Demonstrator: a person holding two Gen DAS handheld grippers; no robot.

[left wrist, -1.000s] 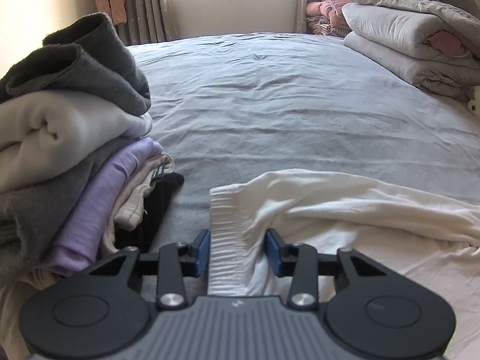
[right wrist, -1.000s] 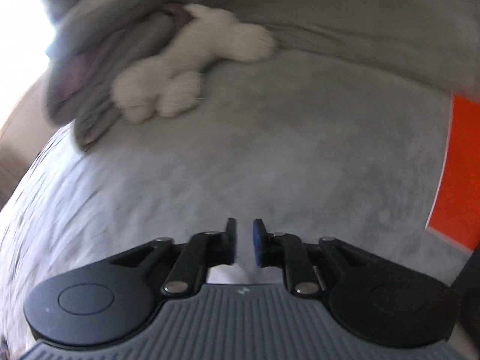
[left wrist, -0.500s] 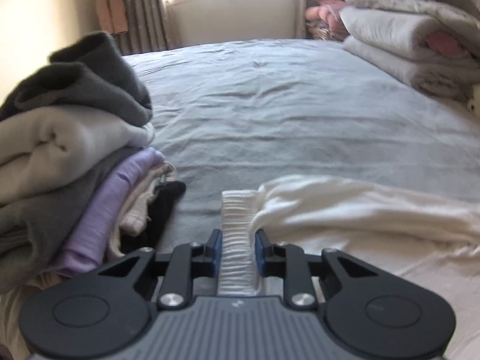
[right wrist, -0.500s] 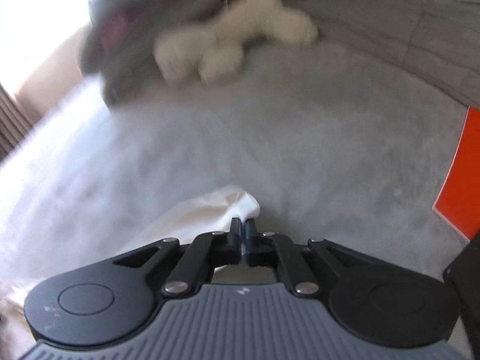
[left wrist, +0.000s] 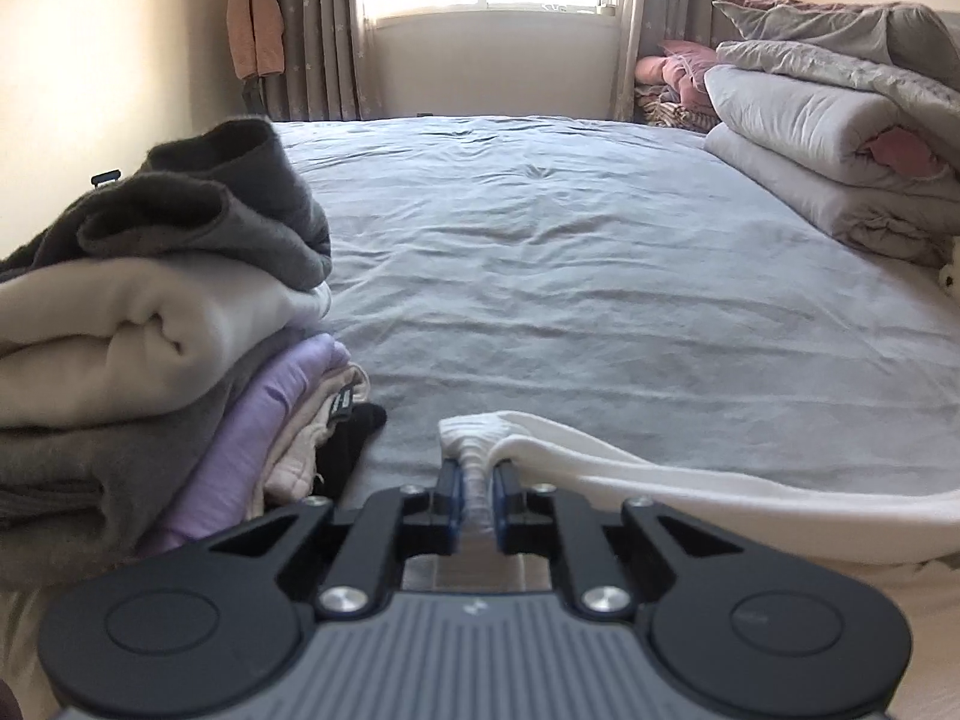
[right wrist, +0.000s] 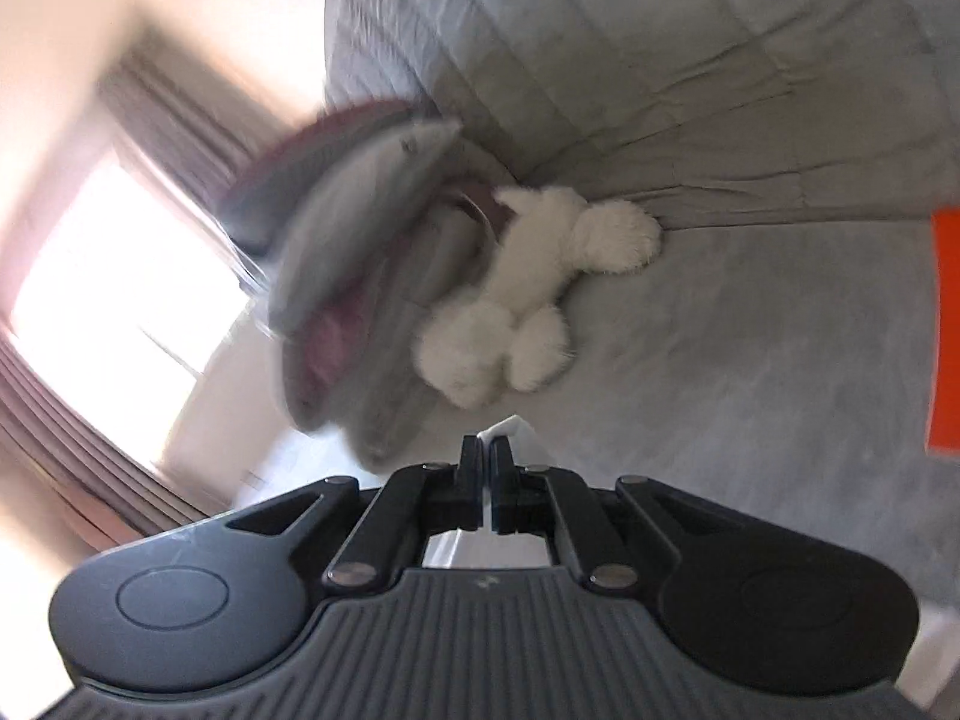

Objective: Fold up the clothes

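Note:
A cream white garment (left wrist: 690,480) lies on the grey bed sheet (left wrist: 570,276), trailing off to the right. My left gripper (left wrist: 477,480) is shut on its ribbed hem, which bunches up between the blue pads. In the right wrist view my right gripper (right wrist: 486,474) is shut on a thin white corner of the same garment (right wrist: 510,429), lifted above the bed. Most of the cloth is hidden below that gripper's body.
A stack of folded clothes (left wrist: 150,330), dark grey on top, cream and lilac below, stands close on the left. Folded duvets (left wrist: 828,138) lie at the far right. A white plush toy (right wrist: 534,300) rests against grey pillows (right wrist: 360,228). An orange object (right wrist: 945,330) is at the right edge.
My left gripper went from open around the ribbed hem to shut on it. My right gripper closed on the white corner and rose, its view swinging toward the window.

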